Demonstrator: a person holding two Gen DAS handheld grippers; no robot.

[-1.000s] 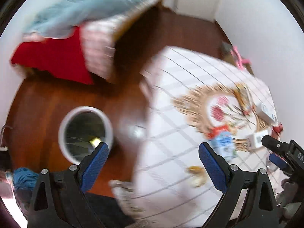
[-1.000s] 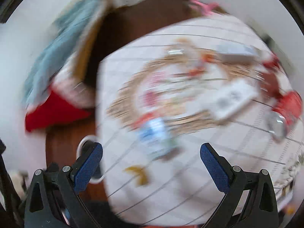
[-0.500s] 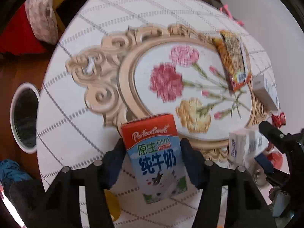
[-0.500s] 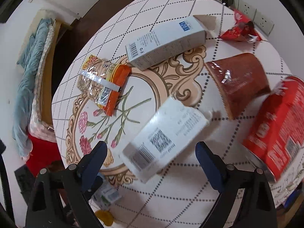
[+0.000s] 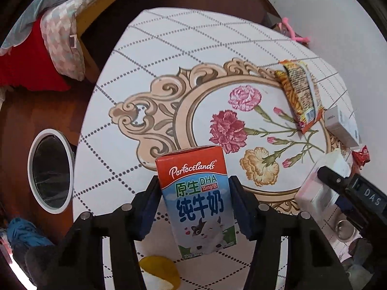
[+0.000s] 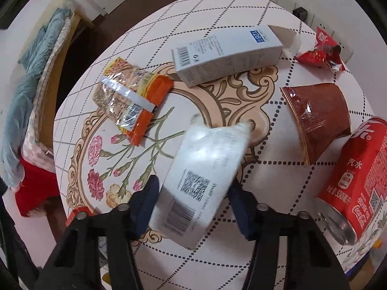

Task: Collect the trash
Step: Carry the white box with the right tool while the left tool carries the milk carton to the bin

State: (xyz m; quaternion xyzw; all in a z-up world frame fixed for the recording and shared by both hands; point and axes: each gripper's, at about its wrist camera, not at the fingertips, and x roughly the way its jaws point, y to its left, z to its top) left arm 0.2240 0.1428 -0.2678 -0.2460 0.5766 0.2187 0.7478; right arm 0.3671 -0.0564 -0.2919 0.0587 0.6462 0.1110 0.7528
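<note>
My left gripper (image 5: 193,188) is shut on an upright milk carton (image 5: 197,200) with a red top, near the round table's (image 5: 135,72) front edge. Both blue pads press its sides. The jaws of my right gripper (image 6: 193,191) are closing on a white barcoded box (image 6: 205,159), which is blurred and tilted between the pads; both pads touch its edges. That box (image 5: 321,183) and the right gripper's black finger also show at the right of the left wrist view. A white-rimmed trash bin (image 5: 50,171) stands on the floor left of the table.
On the table lie an orange snack packet (image 6: 130,101), a grey-white box (image 6: 227,53), a red wrapper (image 6: 321,55), a brown pouch (image 6: 319,118) and a red cola can (image 6: 355,183). A yellow scrap (image 5: 159,273) lies by the front edge. Bedding (image 5: 36,48) is beyond the floor.
Both grippers came down over the table from wide open. The left closed on the milk carton; the right narrowed onto the white box, which has turned and tilted.
</note>
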